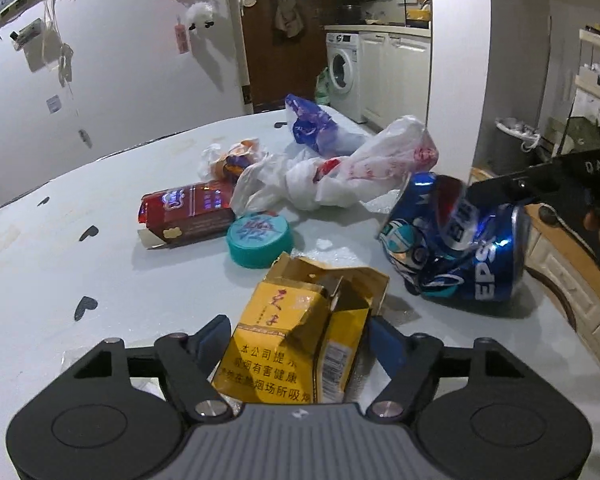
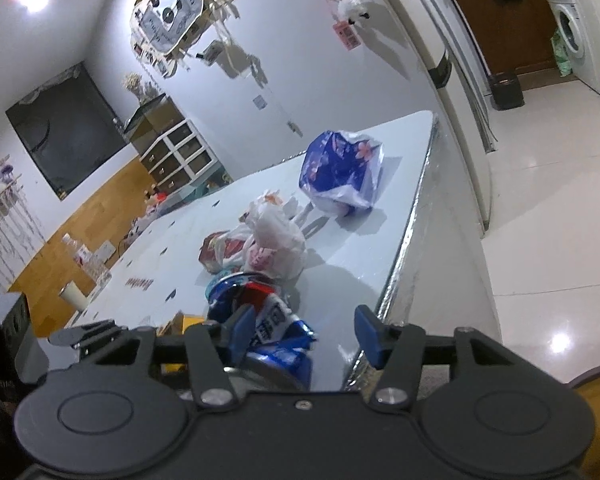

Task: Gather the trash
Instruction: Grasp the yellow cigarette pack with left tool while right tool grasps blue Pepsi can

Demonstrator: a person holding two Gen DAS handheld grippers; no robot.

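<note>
A torn yellow cigarette pack (image 1: 296,344) sits between the blue pads of my left gripper (image 1: 300,332), and both pads lie against its sides. A crushed blue Pepsi can (image 1: 452,248) lies to its right on the pale table (image 1: 60,240). In the right wrist view my right gripper (image 2: 304,320) straddles the can (image 2: 280,316). Its left pad rests on the can, while a gap shows at the right pad. Behind are a white plastic bag (image 1: 340,176), a blue printed bag (image 1: 316,128), a red pack (image 1: 188,212) and a teal lid (image 1: 259,239).
An orange wrapper (image 1: 236,156) lies behind the red pack. The table's foil-lined edge (image 2: 404,256) runs close to the can on the right, with tiled floor beyond. A white cup (image 2: 74,296) and a bottle (image 2: 70,244) stand at the far left.
</note>
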